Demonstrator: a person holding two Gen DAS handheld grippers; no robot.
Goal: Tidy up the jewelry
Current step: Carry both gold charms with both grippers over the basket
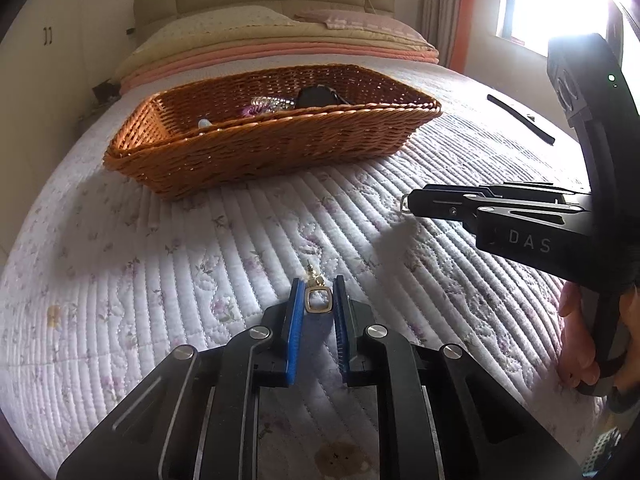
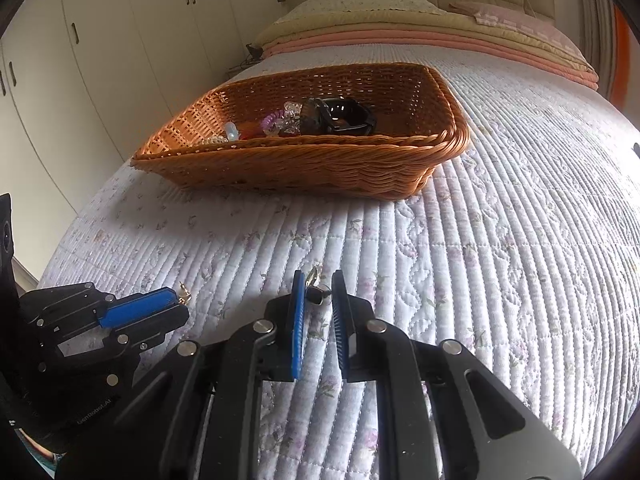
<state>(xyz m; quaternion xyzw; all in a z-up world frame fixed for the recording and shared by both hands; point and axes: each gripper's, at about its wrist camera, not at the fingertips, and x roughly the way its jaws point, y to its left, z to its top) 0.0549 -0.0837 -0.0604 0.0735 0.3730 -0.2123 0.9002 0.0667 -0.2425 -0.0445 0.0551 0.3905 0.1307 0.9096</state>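
Note:
My left gripper [image 1: 318, 285] is shut on a gold earring [image 1: 318, 301] with a square frame, which rests low on the quilt [image 1: 180, 264]. To its right, my right gripper [image 2: 318, 277] is shut on a second earring [image 2: 317, 295], dark-stoned with a silver hook. That earring's loop pokes out at the right gripper's tip [image 1: 411, 202] in the left wrist view. In the right wrist view the left gripper [image 2: 182, 307] sits at the lower left with a bit of gold at its tip. A brown wicker basket [image 1: 256, 152] [image 2: 320, 176] stands beyond both and holds several pieces, among them a black watch [image 2: 344, 117].
A thin black stick [image 1: 520, 118] lies on the quilt to the right of the basket. Folded blankets and pillows [image 1: 280, 36] are stacked at the head of the bed. White wardrobes [image 2: 80, 80] line the left wall. A person's hand [image 1: 580, 344] grips the right handle.

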